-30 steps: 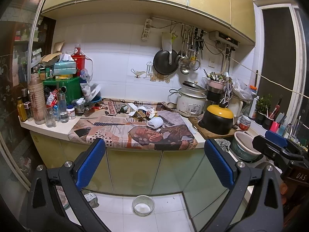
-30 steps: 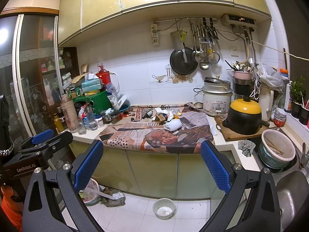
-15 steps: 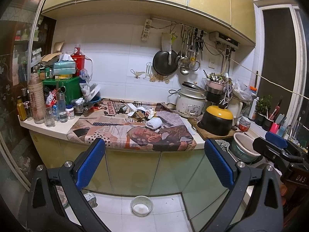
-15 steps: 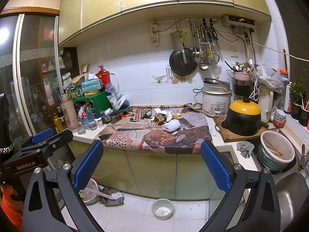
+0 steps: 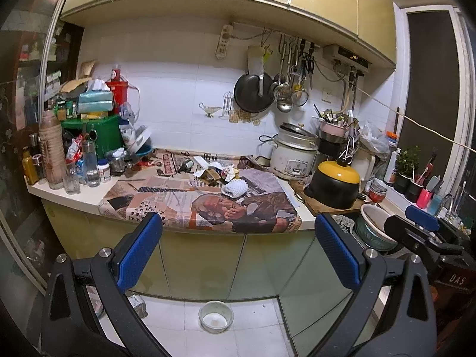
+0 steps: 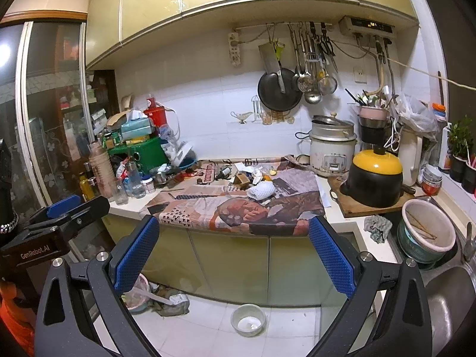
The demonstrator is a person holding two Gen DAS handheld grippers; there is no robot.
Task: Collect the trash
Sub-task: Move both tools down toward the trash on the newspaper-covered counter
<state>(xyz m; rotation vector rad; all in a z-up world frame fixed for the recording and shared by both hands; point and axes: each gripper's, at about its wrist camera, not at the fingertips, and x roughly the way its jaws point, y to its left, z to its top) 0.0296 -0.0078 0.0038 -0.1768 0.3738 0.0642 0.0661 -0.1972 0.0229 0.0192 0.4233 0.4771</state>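
A white foam fruit net (image 5: 235, 189) (image 6: 261, 190) lies on the newspaper (image 5: 205, 205) (image 6: 238, 205) that covers the counter. Behind it sits a heap of crumpled paper and wrappers (image 5: 215, 171) (image 6: 253, 175). My left gripper (image 5: 238, 244) is open and empty, held well back from the counter, above the floor. My right gripper (image 6: 233, 244) is open and empty too, at about the same distance. Each gripper shows at the edge of the other's view, the right one (image 5: 422, 226) and the left one (image 6: 62, 208).
Bottles and jars (image 5: 59, 160) crowd the counter's left end beside a green box (image 5: 101, 134). A rice cooker (image 5: 294, 154) and a black pot with a yellow lid (image 5: 334, 186) stand at the right. A basin (image 6: 428, 232) sits by the sink. A small bowl (image 6: 248, 319) and rubbish (image 6: 166, 297) lie on the floor.
Both views have shifted slightly; the counter sits a little lower and to the left in the frame. Both grippers stay open and nothing on the counter has moved.
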